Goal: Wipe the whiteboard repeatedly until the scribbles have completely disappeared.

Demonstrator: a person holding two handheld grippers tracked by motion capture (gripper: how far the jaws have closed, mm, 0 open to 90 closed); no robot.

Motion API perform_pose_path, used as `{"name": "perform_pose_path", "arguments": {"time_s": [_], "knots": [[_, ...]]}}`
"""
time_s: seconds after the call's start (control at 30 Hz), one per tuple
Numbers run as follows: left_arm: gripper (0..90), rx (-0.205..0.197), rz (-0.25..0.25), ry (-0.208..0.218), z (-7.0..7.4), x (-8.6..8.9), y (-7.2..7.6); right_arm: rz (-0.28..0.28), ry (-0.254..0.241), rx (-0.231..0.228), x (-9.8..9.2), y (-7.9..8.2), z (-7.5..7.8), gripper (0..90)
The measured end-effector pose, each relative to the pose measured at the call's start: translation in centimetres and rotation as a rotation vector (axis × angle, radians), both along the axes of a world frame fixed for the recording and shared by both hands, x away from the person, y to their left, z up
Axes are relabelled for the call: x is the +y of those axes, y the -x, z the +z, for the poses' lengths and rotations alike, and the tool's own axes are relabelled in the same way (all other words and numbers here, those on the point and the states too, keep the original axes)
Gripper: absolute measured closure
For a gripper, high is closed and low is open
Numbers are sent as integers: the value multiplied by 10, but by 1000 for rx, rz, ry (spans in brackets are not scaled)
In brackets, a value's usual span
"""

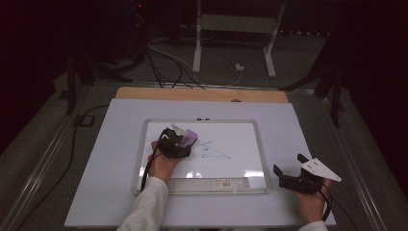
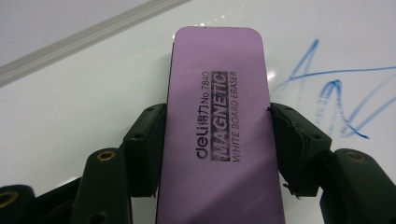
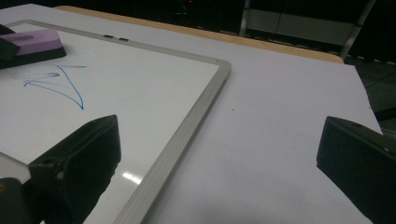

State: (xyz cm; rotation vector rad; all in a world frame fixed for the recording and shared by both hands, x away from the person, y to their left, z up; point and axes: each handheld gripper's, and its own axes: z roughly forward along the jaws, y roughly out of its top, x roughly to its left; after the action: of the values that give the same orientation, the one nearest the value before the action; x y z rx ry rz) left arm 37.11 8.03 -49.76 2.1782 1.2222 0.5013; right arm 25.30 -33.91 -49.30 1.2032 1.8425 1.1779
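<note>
A purple magnetic whiteboard eraser (image 2: 217,135) lies flat on the whiteboard (image 1: 240,139), and my left gripper (image 1: 179,140) is shut on its long sides, both pads (image 2: 149,140) pressing it. Blue marker lines (image 1: 211,150) sit just right of the eraser (image 1: 190,138) on the board. The same blue lines (image 2: 336,93) show to the right in the left gripper view. My right gripper (image 1: 288,164) rests on the table right of the board, jaws wide apart with nothing between them. From the right gripper view the eraser (image 3: 39,42) and blue scribble (image 3: 58,84) lie at far left.
The whiteboard's grey frame (image 3: 187,126) runs diagonally ahead of the right gripper. A white sheet (image 1: 298,125) covers the table, with a wooden edge (image 1: 202,94) at the back. Cables (image 1: 163,67) and a white stand (image 1: 231,38) are on the floor beyond.
</note>
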Motion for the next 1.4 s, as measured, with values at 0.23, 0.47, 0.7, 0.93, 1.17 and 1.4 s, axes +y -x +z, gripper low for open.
{"name": "perform_pose_path", "arguments": {"time_s": [0.23,0.47,0.7,0.93,1.17,1.4], "knots": [[418,-9,27,-22,0,-2,-5,1,-1,-1,0,0,0,1],[419,1,6,-21,1,-8,-3,4,2,0,1,0,0,1],[419,0,-63,-33,2,-29,7,3,2,0,2,0,0,1],[418,1,-136,-31,2,-48,19,3,1,0,1,0,0,1],[419,-15,-101,-67,3,-43,13,0,-2,-2,0,0,0,1],[419,-11,1,-73,2,-23,-3,-1,-3,-3,0,0,0,1]]}}
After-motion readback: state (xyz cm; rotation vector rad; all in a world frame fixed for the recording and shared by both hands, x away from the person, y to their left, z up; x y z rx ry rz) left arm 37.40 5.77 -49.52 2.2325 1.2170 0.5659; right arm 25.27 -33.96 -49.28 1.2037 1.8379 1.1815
